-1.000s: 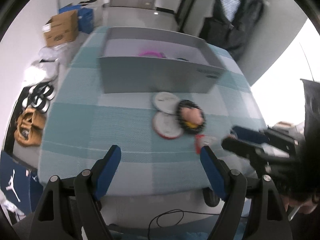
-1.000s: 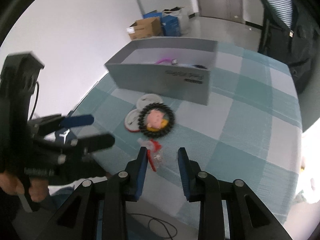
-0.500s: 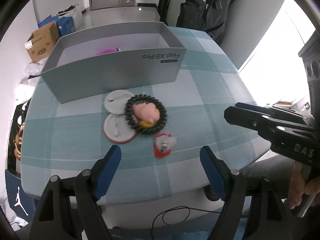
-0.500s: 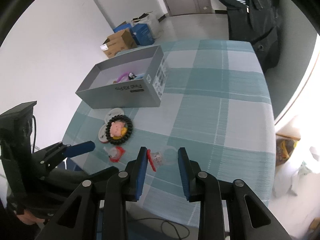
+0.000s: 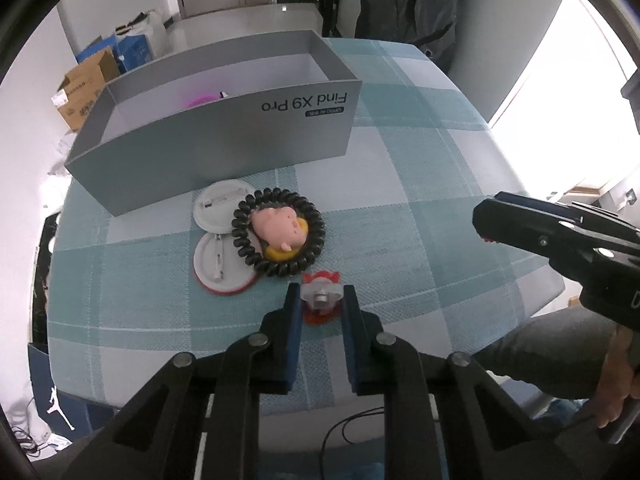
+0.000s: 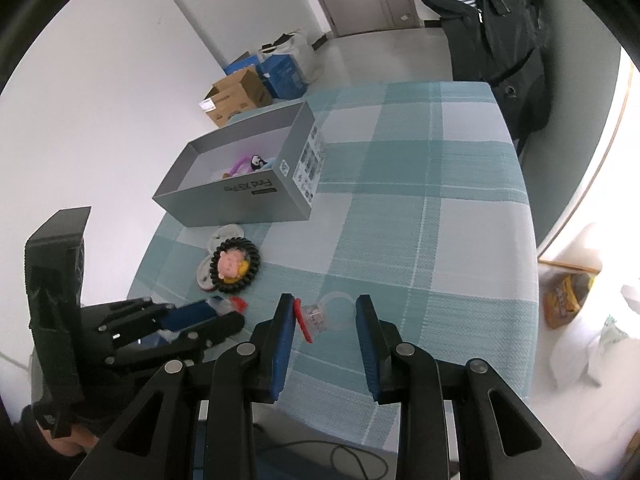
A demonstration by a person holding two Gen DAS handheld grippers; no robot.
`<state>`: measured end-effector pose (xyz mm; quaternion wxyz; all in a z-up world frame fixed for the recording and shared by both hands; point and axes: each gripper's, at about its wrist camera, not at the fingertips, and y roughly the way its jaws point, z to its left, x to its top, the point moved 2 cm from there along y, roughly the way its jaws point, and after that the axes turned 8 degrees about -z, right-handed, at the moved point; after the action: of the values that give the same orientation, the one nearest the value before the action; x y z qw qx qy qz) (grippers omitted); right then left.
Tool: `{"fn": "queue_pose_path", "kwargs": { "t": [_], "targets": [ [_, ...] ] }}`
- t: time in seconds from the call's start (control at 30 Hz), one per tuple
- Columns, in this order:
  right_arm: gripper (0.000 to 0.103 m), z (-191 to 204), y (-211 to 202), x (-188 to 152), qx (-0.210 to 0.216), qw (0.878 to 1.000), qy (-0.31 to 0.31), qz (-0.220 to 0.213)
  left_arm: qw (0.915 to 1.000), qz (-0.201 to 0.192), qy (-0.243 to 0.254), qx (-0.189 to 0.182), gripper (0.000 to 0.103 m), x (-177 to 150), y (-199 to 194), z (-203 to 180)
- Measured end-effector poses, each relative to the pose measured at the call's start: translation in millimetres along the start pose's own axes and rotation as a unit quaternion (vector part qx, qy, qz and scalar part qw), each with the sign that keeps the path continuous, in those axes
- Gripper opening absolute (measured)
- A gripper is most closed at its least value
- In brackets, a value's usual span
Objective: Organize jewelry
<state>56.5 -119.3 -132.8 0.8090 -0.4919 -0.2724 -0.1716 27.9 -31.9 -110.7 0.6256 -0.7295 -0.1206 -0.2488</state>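
My left gripper (image 5: 319,295) has closed around a small red and clear ring (image 5: 321,300) lying on the checked tablecloth (image 5: 400,220). My right gripper (image 6: 324,312) is shut on a clear ring with a red piece (image 6: 316,314) and holds it above the table. A black coil hair tie (image 5: 279,232) with a pink pig charm (image 5: 278,226) lies on two white pin badges (image 5: 218,258). The grey open box (image 5: 224,136) stands behind them with a pink item inside. In the right wrist view the left gripper (image 6: 224,316) is at the lower left.
The table's near edge runs just below both grippers. Cardboard boxes (image 6: 236,96) and bags sit on the floor beyond the table. A dark jacket (image 5: 408,4) hangs at the far right. A black cable (image 5: 348,432) lies on the floor below.
My left gripper went from wide open to closed around the red and clear ring and moved in close to it. My right gripper kept its ring and shifted right.
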Motion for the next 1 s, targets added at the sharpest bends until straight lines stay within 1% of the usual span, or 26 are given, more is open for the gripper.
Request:
{"fn": "queue_pose_path", "kwargs": {
  "t": [0.07,0.23,0.47,0.63,0.8,1.0],
  "targets": [
    [0.029,1,0,0,-0.001,1.0,0.0,0.0,0.9999,0.003,-0.004,-0.013,0.014,0,0,0],
    [0.029,5,2,2,0.01,1.0,0.005,0.004,0.9997,-0.002,-0.004,-0.023,0.014,4,-1,-3],
    [0.029,5,6,1,0.009,1.0,0.012,0.01,0.9985,-0.027,-0.009,-0.046,0.014,12,-17,-2],
    [0.029,13,2,9,0.026,1.0,0.018,-0.002,0.997,-0.046,-0.013,-0.061,0.014,21,-31,2],
    [0.029,33,-10,31,0.062,0.997,0.006,-0.038,0.9954,-0.065,-0.034,-0.061,0.014,36,-44,21],
    [0.029,57,-17,72,0.095,0.993,-0.011,-0.073,0.9922,-0.088,-0.071,-0.052,0.014,68,-52,53]
  ]
}}
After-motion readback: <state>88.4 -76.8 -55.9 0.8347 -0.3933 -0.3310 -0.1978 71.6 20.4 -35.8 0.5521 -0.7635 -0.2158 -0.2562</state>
